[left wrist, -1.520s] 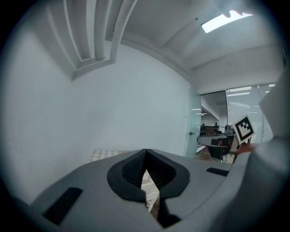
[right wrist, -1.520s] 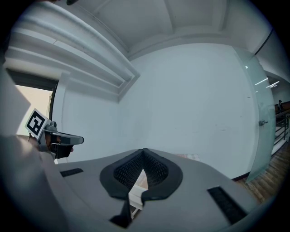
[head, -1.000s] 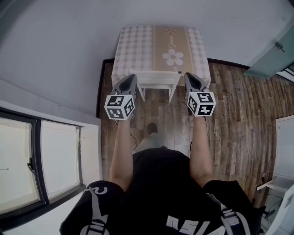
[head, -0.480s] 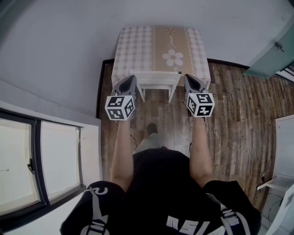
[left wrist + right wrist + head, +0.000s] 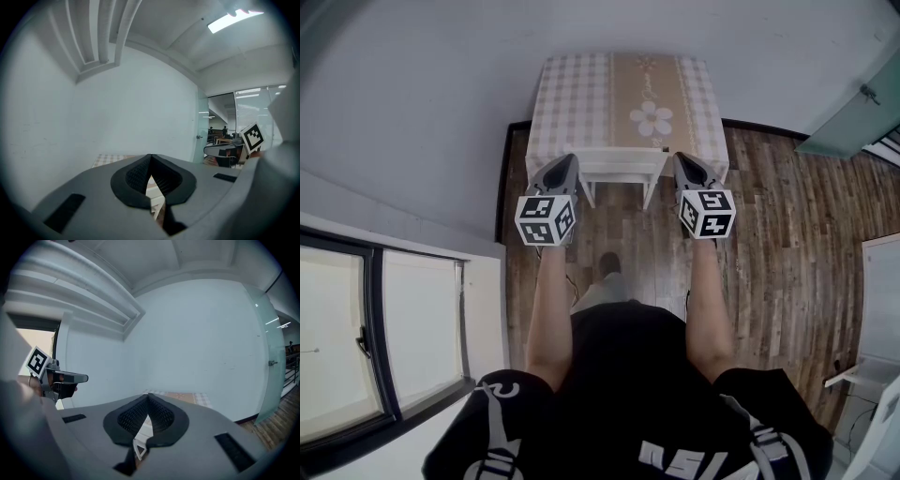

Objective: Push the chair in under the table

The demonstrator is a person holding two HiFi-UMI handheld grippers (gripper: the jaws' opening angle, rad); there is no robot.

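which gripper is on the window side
The left gripper, by the chair end nearer the window; the right gripper is on the glass door side.

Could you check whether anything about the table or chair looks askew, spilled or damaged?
Nothing stands out. The checked tablecloth lies flat, the white chair sits square to it, and the wood floor shows no spill.
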